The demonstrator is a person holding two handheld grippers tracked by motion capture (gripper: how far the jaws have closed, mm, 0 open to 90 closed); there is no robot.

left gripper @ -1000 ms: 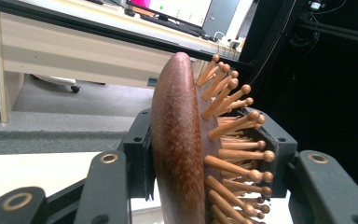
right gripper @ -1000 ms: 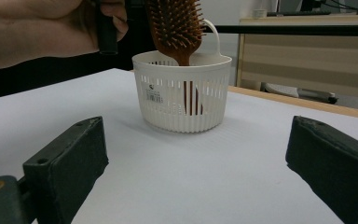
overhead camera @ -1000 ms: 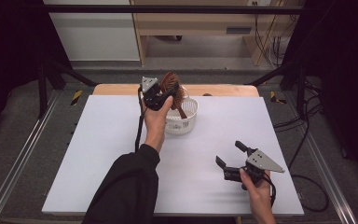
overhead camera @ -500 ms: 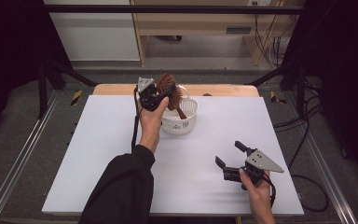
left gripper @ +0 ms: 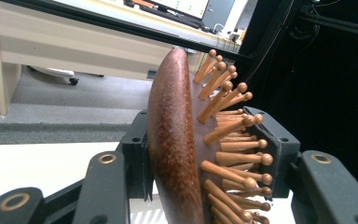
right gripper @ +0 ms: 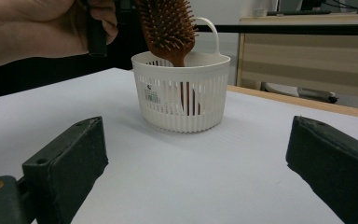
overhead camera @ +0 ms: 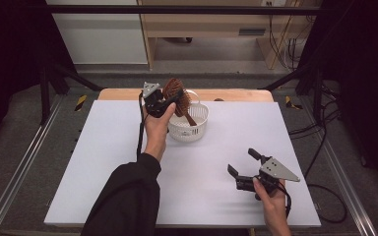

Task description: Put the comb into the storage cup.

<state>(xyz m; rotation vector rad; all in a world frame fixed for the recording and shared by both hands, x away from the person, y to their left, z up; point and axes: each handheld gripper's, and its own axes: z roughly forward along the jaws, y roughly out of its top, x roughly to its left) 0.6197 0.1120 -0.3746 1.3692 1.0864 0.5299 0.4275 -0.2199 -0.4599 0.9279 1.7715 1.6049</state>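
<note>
Left gripper (overhead camera: 170, 102) clenched on wooden hairbrush (overhead camera: 173, 91) head, above white basket's (overhead camera: 197, 129) near-left rim; handle already down inside basket. Judged step: dropping brush in. Best lowered straight, handle kept off slatted wall, released once seated. Right gripper (overhead camera: 242, 167) spread wide, empty, well apart toward basket's near-right.

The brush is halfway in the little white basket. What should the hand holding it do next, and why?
Probably open the left gripper and let go. It is clamped on the head of the hairbrush, and the handle already reaches down inside the basket, so the brush should settle there against the rim.
</note>
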